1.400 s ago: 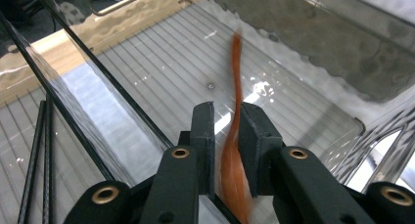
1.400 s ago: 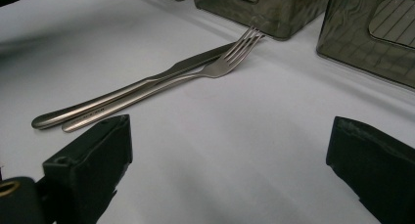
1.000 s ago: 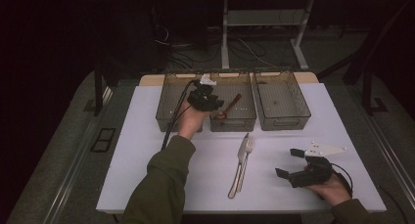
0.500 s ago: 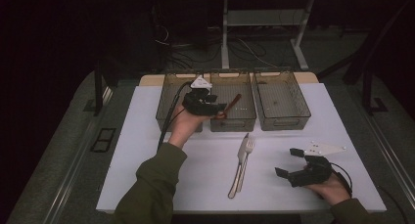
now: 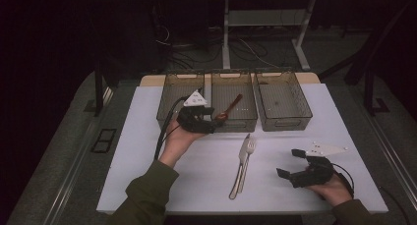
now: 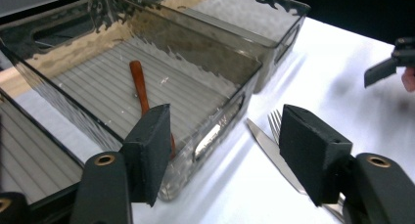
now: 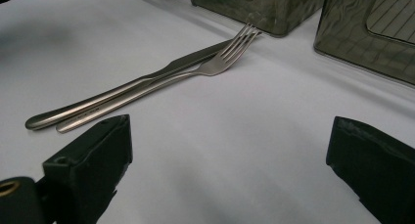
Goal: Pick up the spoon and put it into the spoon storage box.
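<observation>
In the left gripper view, the near jaw covered the lower end of the brown spoon (image 6: pixel 139 87), so its bowl could not be made out, and the far jaw hid the handles of the knife (image 6: pixel 266 146) and fork (image 6: pixel 275 123). The leftmost bin (image 6: pixel 29 155) was cut off by that picture's left edge. In the right gripper view, the bins (image 7: pixel 372 28) were cropped at the top edge, and their contents could not be told.
</observation>
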{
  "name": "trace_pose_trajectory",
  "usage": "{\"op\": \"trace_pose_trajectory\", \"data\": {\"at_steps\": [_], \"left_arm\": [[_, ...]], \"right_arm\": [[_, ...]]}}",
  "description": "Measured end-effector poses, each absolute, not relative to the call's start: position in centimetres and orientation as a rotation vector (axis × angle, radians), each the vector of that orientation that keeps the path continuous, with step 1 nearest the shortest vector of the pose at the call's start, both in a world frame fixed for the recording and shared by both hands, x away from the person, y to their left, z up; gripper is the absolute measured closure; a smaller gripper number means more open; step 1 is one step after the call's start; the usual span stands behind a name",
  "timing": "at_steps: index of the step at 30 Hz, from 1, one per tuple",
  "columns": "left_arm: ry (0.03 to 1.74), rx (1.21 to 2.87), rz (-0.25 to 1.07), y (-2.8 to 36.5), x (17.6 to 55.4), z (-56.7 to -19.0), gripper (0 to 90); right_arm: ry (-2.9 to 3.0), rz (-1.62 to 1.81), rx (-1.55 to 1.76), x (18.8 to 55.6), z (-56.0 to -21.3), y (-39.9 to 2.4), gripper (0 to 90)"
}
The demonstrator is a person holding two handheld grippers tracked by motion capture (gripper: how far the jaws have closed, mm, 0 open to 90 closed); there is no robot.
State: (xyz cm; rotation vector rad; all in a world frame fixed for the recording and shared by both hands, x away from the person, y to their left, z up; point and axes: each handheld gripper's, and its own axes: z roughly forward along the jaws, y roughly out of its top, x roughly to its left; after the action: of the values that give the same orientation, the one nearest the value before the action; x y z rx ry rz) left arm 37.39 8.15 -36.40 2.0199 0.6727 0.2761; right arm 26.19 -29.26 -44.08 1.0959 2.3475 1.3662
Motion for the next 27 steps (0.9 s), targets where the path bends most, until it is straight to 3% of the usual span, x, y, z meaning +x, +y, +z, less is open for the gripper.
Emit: {"op": "trace_pose_trajectory", "data": {"at_steps": [27], "left_arm": [[0.665,2.007,0.247,12.4,32.3,-39.9,18.3]], "right_arm": [[2.343,1.371,1.093,26.0,-44.0,-29.3,2.8]]}}
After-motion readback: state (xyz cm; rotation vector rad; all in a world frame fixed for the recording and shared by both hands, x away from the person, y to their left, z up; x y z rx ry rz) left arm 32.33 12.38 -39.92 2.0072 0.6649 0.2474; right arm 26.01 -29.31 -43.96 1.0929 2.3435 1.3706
